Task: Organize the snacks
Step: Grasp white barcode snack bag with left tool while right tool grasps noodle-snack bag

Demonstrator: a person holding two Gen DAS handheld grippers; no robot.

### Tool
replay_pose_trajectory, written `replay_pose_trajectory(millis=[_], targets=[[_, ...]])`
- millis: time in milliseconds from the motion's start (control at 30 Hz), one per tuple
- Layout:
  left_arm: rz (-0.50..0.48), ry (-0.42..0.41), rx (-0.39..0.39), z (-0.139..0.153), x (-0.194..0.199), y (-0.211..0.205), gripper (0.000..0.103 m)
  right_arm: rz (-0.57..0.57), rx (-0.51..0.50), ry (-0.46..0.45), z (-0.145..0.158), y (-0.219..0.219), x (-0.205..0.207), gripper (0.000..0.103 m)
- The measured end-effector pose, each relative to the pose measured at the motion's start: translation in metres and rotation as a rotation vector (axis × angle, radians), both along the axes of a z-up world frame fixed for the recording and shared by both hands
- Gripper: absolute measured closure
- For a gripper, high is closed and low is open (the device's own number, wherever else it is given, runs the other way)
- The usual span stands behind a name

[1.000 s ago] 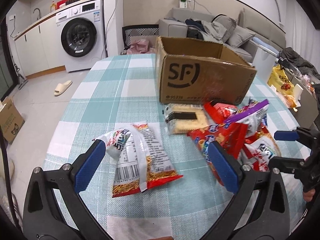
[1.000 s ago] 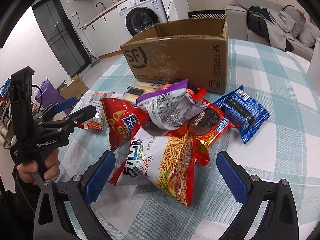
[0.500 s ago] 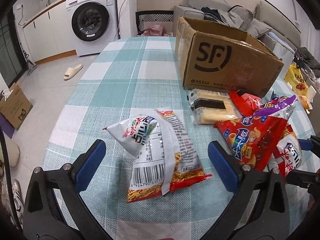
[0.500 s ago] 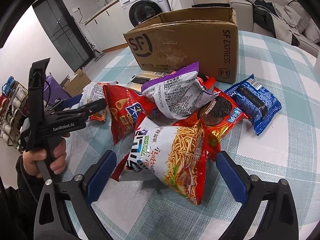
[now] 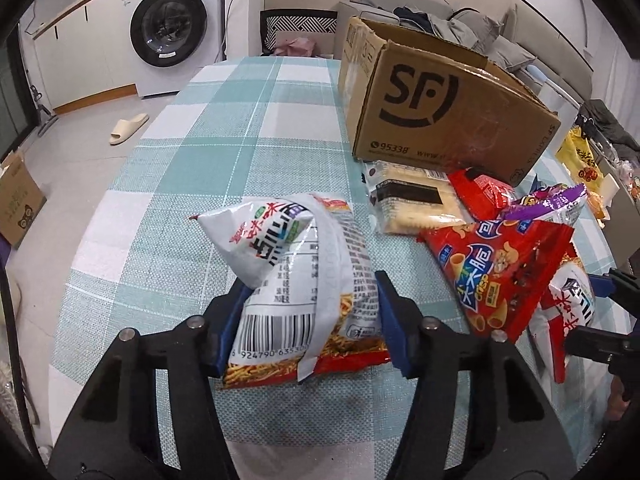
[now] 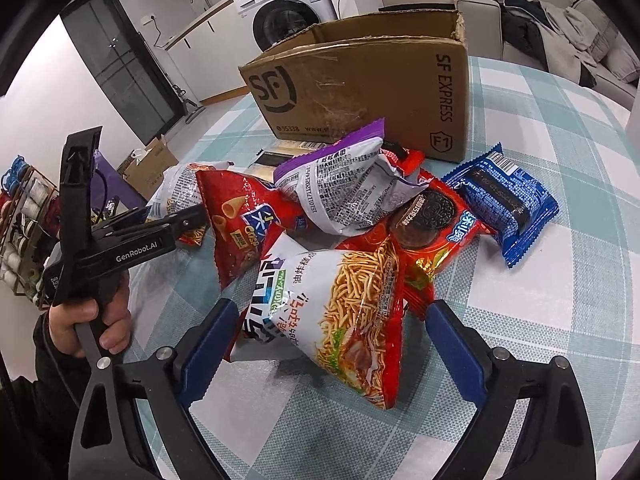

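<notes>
The noodle bag (image 5: 304, 280) lies apart from the snack heap, on the checked worktop (image 5: 224, 128), back side up with its barcode toward the camera. The left gripper (image 5: 308, 320) straddles its near end, jaws closing; both blue pads touch the bag's sides, which bulge between them.

The right wrist view shows what the left cannot: a second noodle bag (image 6: 340, 312), front side up, at the near edge of the heap. The right gripper (image 6: 324, 340) frames it with jaws wide and closing; the left pad is at the bag's edge, the right pad stands clear of it.

Behind that bag the heap spreads: a red crisp bag (image 6: 236, 220), a purple-edged bag (image 6: 344, 184) propped on top, a red cookie pack (image 6: 432, 220), and a blue cookie pack (image 6: 504, 200) lying by itself to the right. The blue pack shows only in this view. The left wrist view instead shows a pale cracker pack (image 5: 412, 204) flat in front of the box (image 5: 444, 112), mostly hidden from the right camera.

The cardboard box stands open-topped behind the heap; its inside is not visible in either view. The right view also catches the person's left hand (image 6: 100, 320) on the left gripper's handle. A washer (image 5: 172, 28) and a sofa (image 5: 472, 24) stand beyond the worktop.
</notes>
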State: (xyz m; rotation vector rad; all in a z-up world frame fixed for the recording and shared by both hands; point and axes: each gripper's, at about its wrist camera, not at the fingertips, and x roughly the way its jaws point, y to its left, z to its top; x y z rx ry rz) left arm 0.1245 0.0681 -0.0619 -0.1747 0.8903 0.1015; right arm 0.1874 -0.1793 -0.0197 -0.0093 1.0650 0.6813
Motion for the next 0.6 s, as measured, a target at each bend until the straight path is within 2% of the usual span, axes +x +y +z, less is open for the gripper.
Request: replay_pose_trajectory(millis=[233,400,600], targets=[[-0.026,-0.021,-0.009,0.005,-0.008,-0.007,0.049,-0.005,0.001,0.004,0.0,-0.001,0.0,0.008],[-0.053,-0.043,-0.016,0.012,-0.013,-0.013,0.049,-0.003,0.019,0.02,-0.003,-0.002,0.0,0.013],[-0.086,-0.065,-0.021,0.021,-0.02,-0.023,0.049,-0.003,0.053,0.059,-0.005,-0.005,0.002,0.033]])
